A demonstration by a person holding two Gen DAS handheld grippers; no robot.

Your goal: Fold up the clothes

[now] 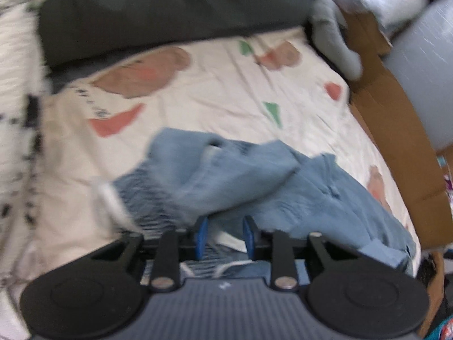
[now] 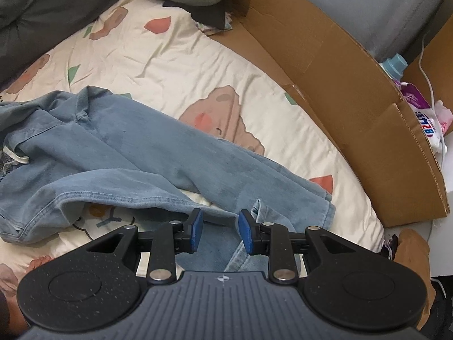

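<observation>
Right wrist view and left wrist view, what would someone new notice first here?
The crumpled blue jeans sprawl across the cartoon-print bedsheet, filling the middle of both views. The right gripper hangs open over a jeans leg; the left gripper sits open at the waistband end. Brown cardboard lines the bed's right edge.

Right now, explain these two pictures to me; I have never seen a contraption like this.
Each picture comes from a camera mounted on a hand-held gripper, looking forward along its two blue-padded fingers. A person holds one in each hand.

The left gripper sits over the waistband end of blue jeans, jaws apart, with cloth between them; that picture is blurred.

The right gripper is open over a jeans leg, holding nothing.

The jeans lie crumpled on a cream printed bedsheet. A cardboard box stands along the bed's edge, and a dark grey blanket lies at the far side.
</observation>
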